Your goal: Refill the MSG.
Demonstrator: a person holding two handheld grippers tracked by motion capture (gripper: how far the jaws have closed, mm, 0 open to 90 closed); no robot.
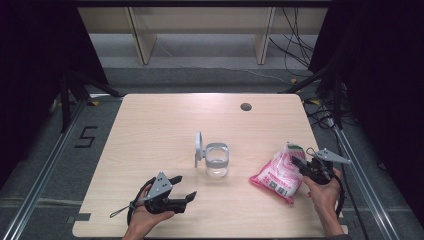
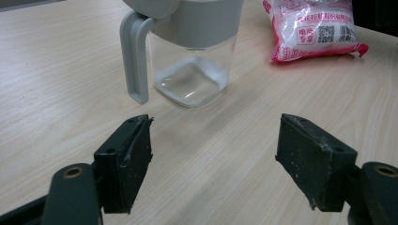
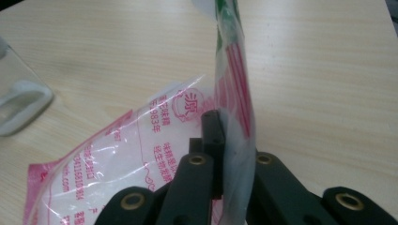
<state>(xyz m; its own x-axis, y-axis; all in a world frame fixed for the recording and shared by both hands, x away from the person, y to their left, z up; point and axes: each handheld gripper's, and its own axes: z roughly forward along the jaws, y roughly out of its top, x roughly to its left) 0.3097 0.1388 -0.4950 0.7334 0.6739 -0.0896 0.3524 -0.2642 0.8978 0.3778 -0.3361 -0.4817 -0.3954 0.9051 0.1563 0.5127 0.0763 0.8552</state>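
Now the right gripper [image 1: 300, 163], held at about four o'clock on the table [image 1: 150, 130], has its jaws pinched on the upper edge of the pink bag [image 1: 278, 175]; in the right gripper view the clear film [image 3: 234, 140] stands upright between the two black pads. The rest of the bag lies flat on the wood toward eight o'clock from that grip. Farther out, at table centre, stands the clear jar [image 1: 217, 160] with its grey lid [image 1: 198, 145] flipped up at its nine o'clock side. At seven o'clock the left gripper [image 1: 183, 188] rests in the hand with jaws spread wide, nothing between them, pointing toward the jar [image 2: 192, 70].
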